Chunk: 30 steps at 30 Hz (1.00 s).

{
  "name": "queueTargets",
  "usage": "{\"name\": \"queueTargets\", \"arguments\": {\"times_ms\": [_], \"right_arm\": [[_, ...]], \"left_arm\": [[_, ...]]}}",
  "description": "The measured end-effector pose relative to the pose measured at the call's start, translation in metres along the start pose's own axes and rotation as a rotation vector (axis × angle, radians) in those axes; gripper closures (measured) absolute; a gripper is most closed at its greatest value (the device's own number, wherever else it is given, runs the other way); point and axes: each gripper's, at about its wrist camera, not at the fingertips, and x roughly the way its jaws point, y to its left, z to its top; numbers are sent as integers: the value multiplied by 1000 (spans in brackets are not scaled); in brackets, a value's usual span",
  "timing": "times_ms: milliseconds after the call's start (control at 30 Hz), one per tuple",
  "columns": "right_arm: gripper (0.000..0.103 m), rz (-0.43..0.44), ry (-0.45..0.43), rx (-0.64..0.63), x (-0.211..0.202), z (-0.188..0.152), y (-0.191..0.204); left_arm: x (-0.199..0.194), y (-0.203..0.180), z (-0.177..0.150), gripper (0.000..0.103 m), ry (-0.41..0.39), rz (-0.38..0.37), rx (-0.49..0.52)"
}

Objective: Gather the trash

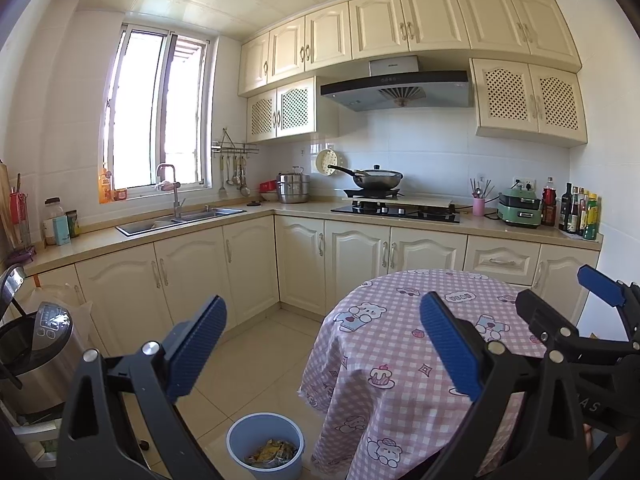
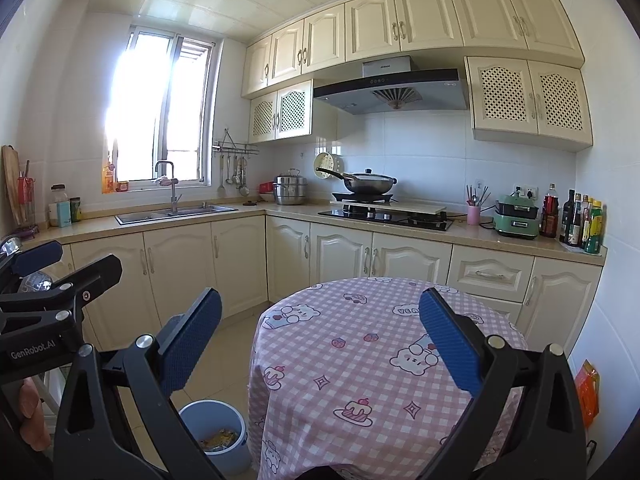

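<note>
A blue trash bin (image 1: 265, 446) stands on the tiled floor left of the round table, with yellow wrappers (image 1: 274, 451) lying inside it. The right wrist view shows the same bin (image 2: 214, 434) with its wrappers (image 2: 219, 438) at the table's foot. My left gripper (image 1: 322, 344) is open and holds nothing, raised above the floor and the table's left edge. My right gripper (image 2: 320, 340) is open and holds nothing, held over the pink checked tablecloth (image 2: 360, 360). Each gripper appears at the side of the other's view. No trash shows on the tablecloth (image 1: 400, 340).
Cream cabinets (image 1: 248, 264) and a counter run along the back, with a sink (image 1: 180, 220), a hob with a wok (image 1: 376, 180), and bottles (image 1: 580, 216). A steel appliance (image 1: 36, 352) stands at the left. An orange packet (image 2: 586, 392) hangs on the right wall.
</note>
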Motion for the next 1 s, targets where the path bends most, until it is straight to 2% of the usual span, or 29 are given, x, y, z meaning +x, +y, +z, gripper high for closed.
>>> {"name": "queueTargets", "arguments": {"times_ms": [1000], "right_arm": [[7,-8,6,-1,-3,-3,4]], "left_arm": [[2,-6,-4,8,7,-19,-2]]}}
